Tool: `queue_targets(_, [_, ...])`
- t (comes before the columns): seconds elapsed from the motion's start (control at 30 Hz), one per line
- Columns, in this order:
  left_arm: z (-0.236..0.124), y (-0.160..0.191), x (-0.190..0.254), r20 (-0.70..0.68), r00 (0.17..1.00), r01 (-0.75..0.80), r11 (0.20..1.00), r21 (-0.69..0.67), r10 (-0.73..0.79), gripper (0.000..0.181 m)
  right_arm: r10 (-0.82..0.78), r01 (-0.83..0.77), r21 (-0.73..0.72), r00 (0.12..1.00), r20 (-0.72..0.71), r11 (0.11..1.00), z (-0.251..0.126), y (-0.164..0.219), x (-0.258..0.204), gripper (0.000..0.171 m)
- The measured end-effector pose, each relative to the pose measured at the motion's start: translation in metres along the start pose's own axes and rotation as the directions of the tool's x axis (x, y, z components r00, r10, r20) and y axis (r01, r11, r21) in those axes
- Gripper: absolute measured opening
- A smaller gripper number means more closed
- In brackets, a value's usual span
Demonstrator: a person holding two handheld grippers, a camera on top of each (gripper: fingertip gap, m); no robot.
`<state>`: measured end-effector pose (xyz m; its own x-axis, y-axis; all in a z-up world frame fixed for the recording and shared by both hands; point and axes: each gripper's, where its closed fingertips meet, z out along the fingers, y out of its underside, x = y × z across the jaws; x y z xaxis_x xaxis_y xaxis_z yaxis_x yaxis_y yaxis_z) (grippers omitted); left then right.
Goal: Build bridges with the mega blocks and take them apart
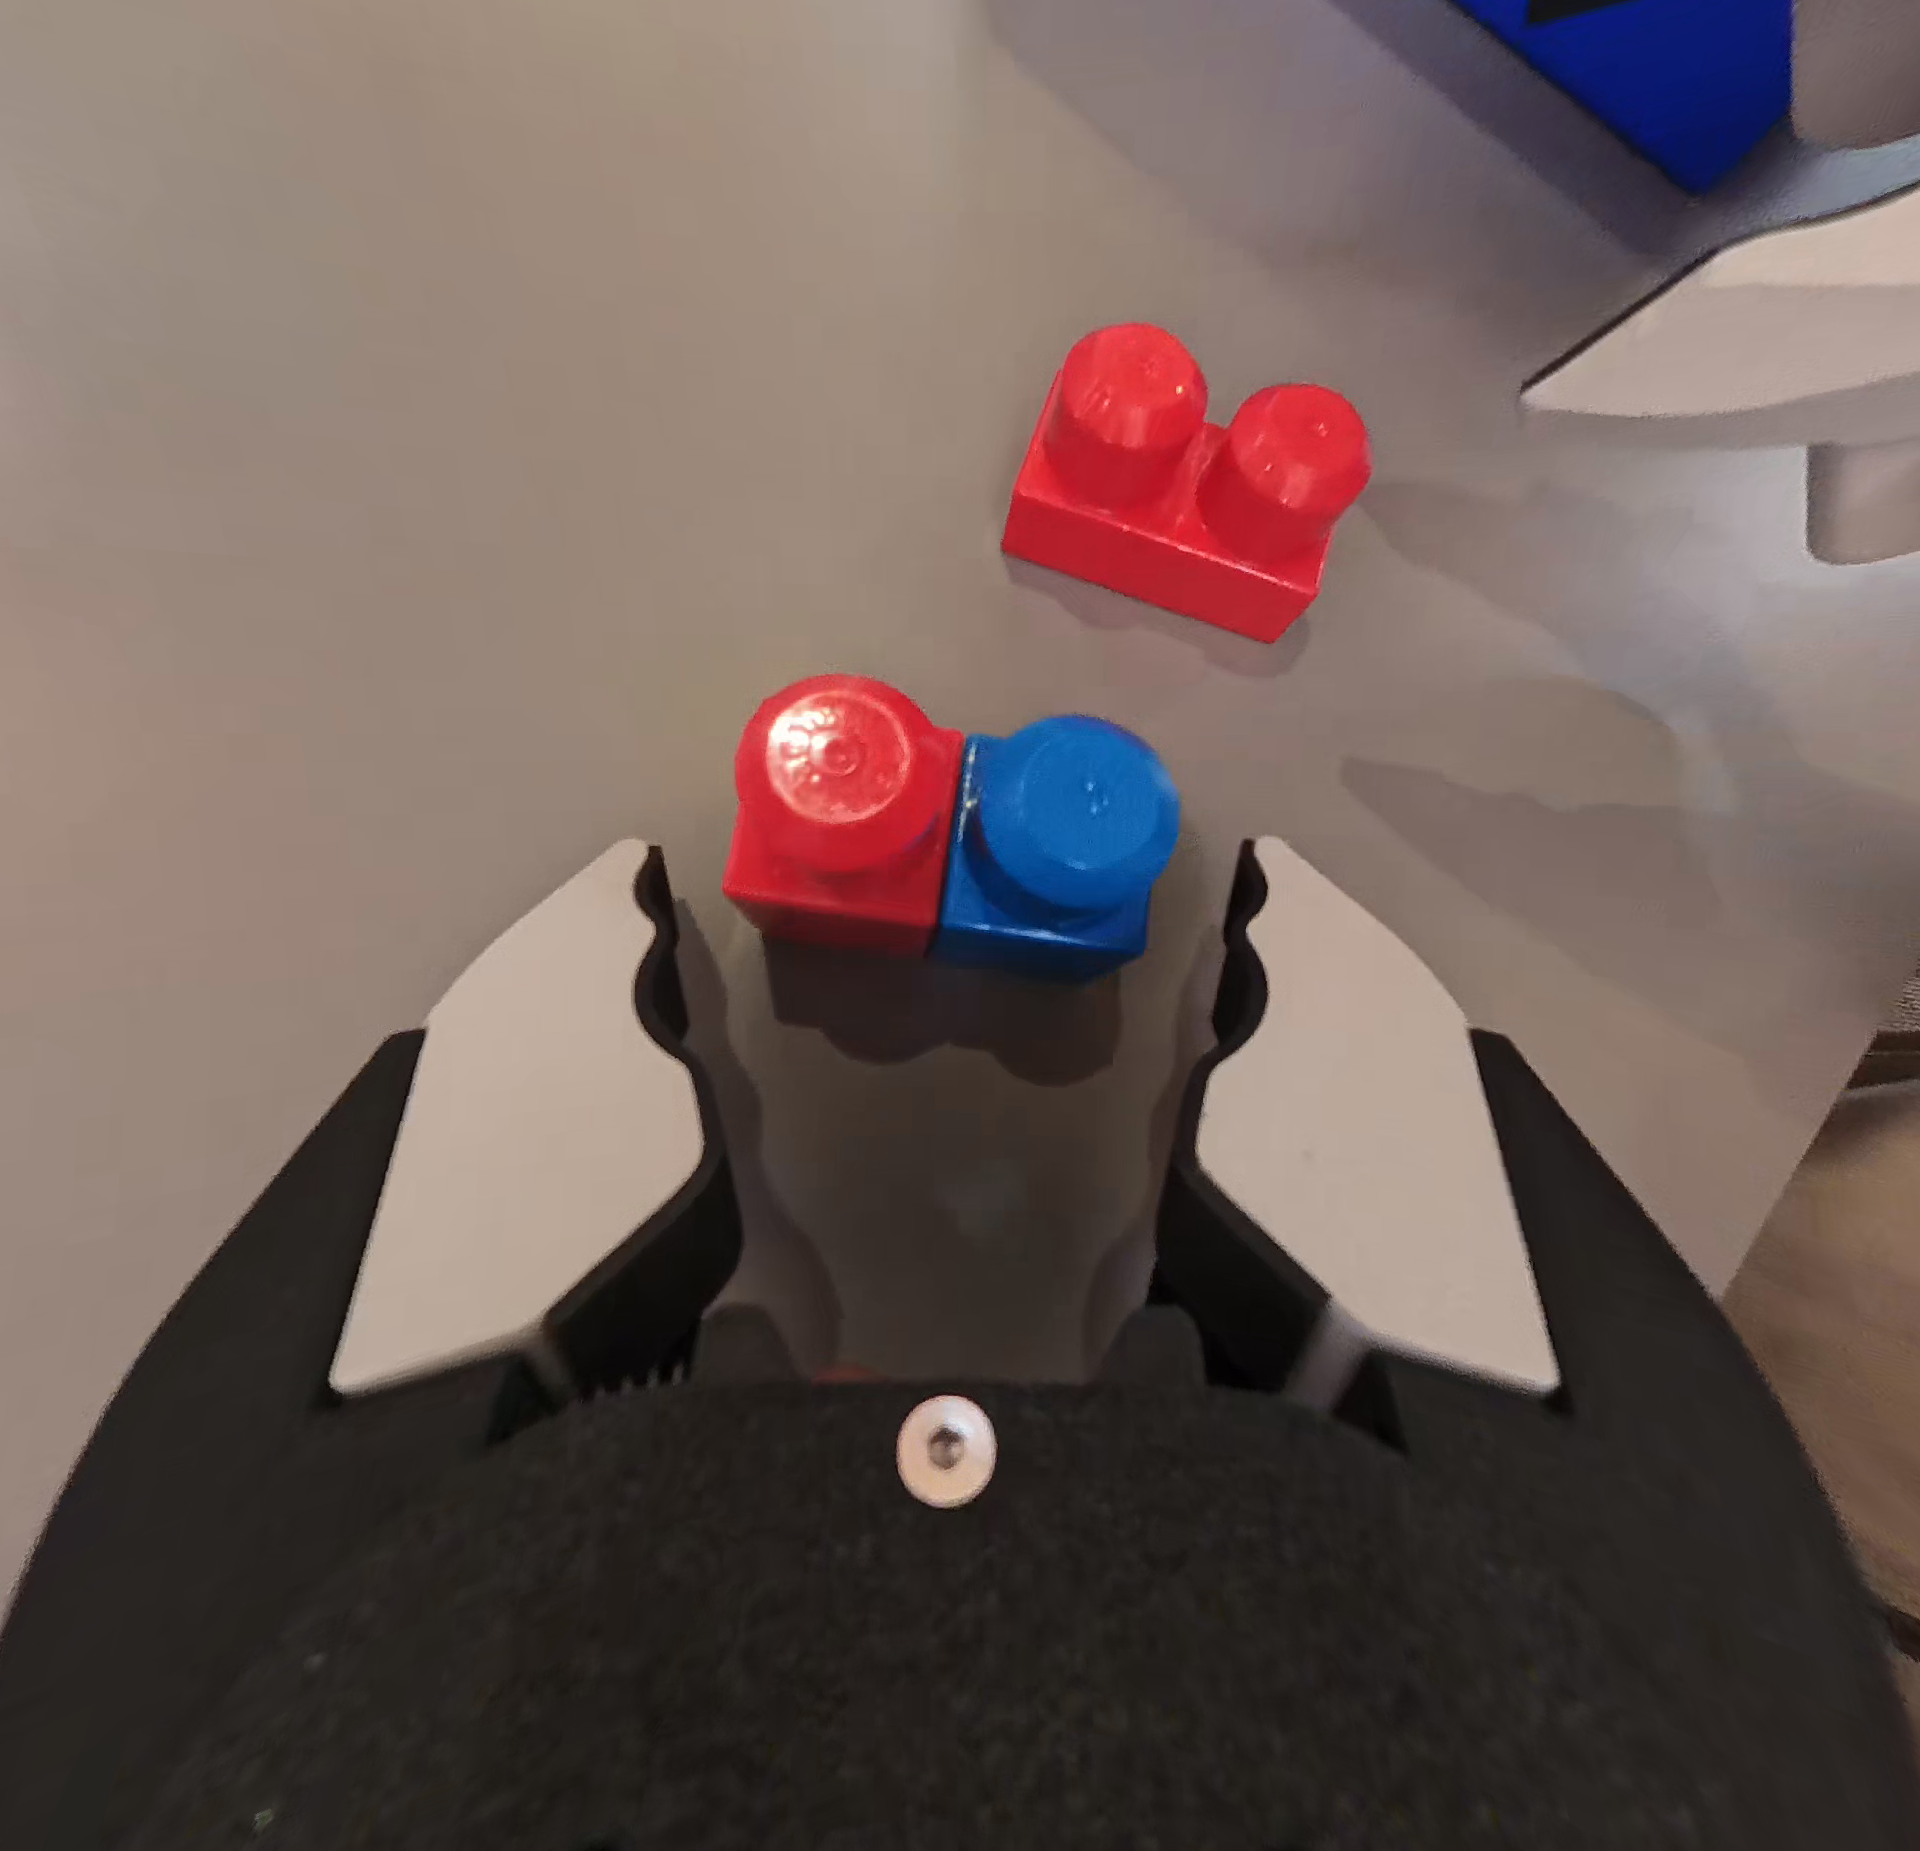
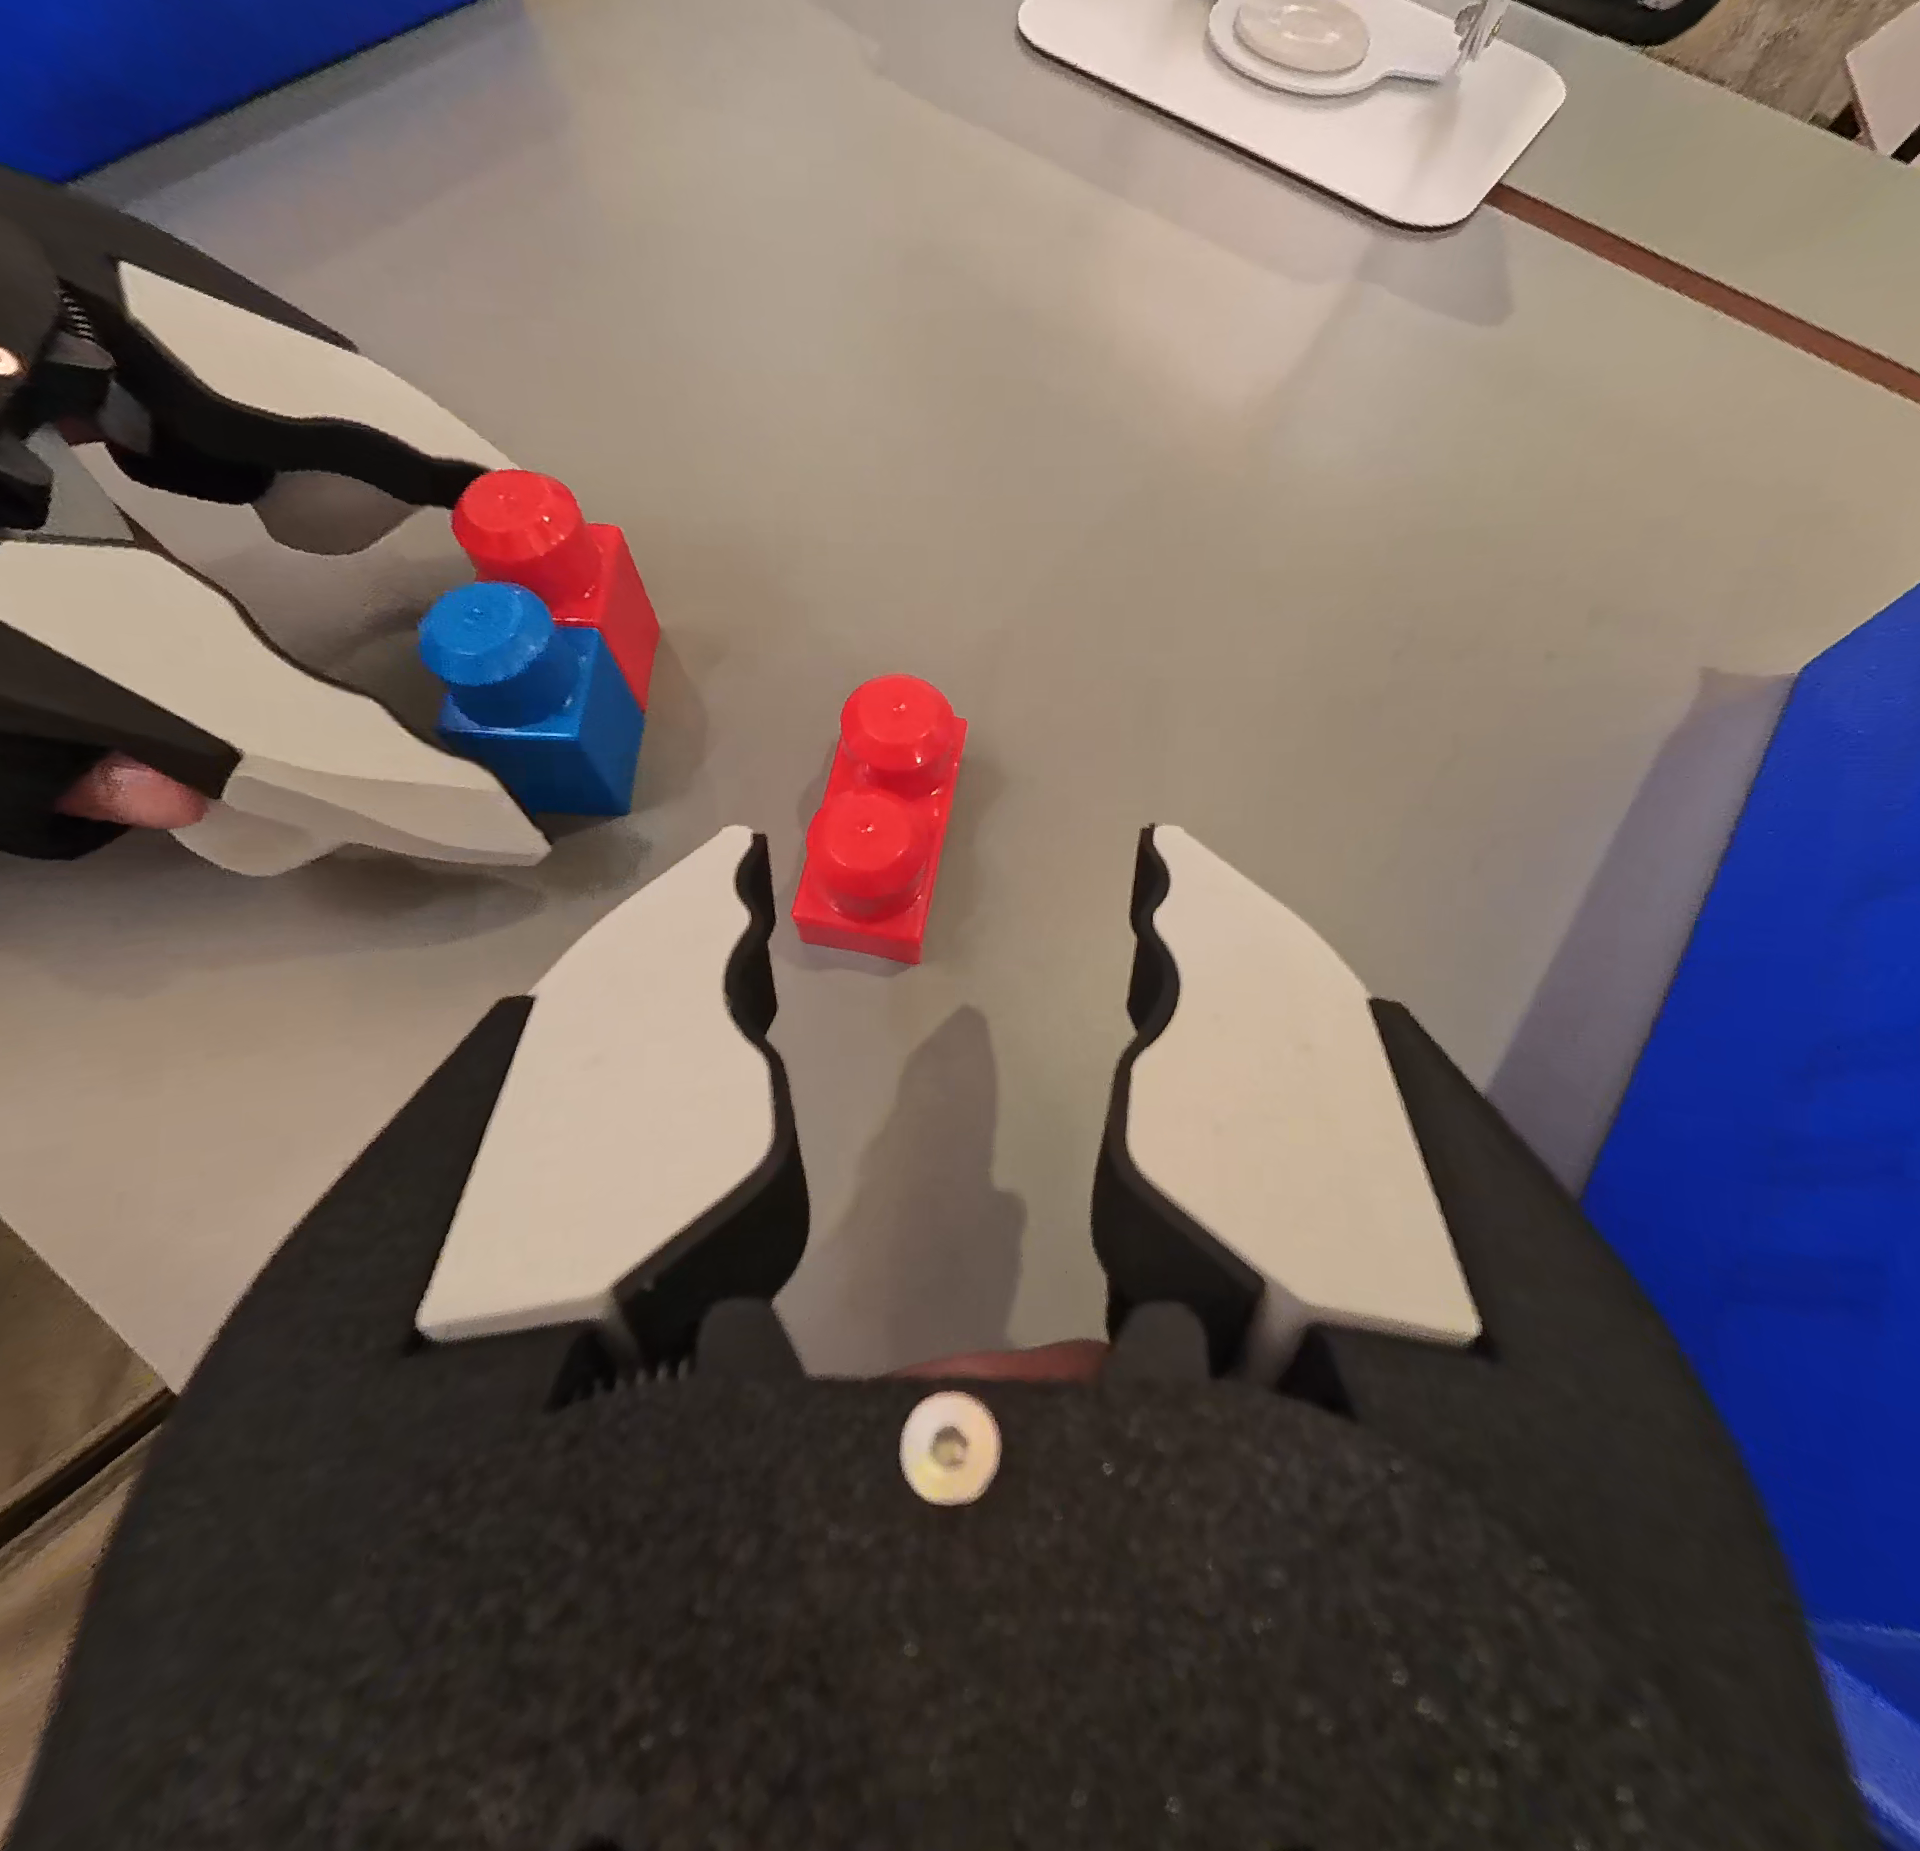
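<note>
A red one-stud block [image 1: 836,825] and a blue one-stud block [image 1: 1049,851] stand side by side, touching, on the grey table [image 1: 416,347]. My left gripper [image 1: 951,856] is open and empty, just behind the pair. A red two-stud block [image 1: 1184,482] lies beyond them to the right. In the right wrist view the two-stud block [image 2: 883,825] lies just ahead of my open, empty right gripper [image 2: 951,845]. The pair stands at the left: red [image 2: 566,565], blue [image 2: 535,705], between the left gripper's fingers [image 2: 364,773].
A blue box [image 2: 1787,1126] stands at the right and another blue box [image 2: 208,25] at the far left. A white flat stand base [image 2: 1299,76] sits at the far edge. The table edge [image 2: 1704,284] runs along the far right.
</note>
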<state>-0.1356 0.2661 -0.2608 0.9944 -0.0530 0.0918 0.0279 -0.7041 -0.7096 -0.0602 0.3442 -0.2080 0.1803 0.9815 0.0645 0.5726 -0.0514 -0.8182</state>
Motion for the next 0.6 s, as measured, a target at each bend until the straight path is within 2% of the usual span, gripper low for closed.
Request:
queue_targets(0.3, [0.005,-0.005,-0.004,0.029,1.0,-0.003,0.999,-0.043,0.005,0.096,0.007,-0.007,-0.001,1.0,0.007,1.0,0.0,0.001,0.002,0.065])
queue_targets(0.6, [0.008,0.009,0.001,0.024,1.0,-0.014,0.981,-0.194,0.019,0.091,0.006,-0.006,-0.004,1.0,0.009,1.0,-0.001,0.001,0.002,0.064])
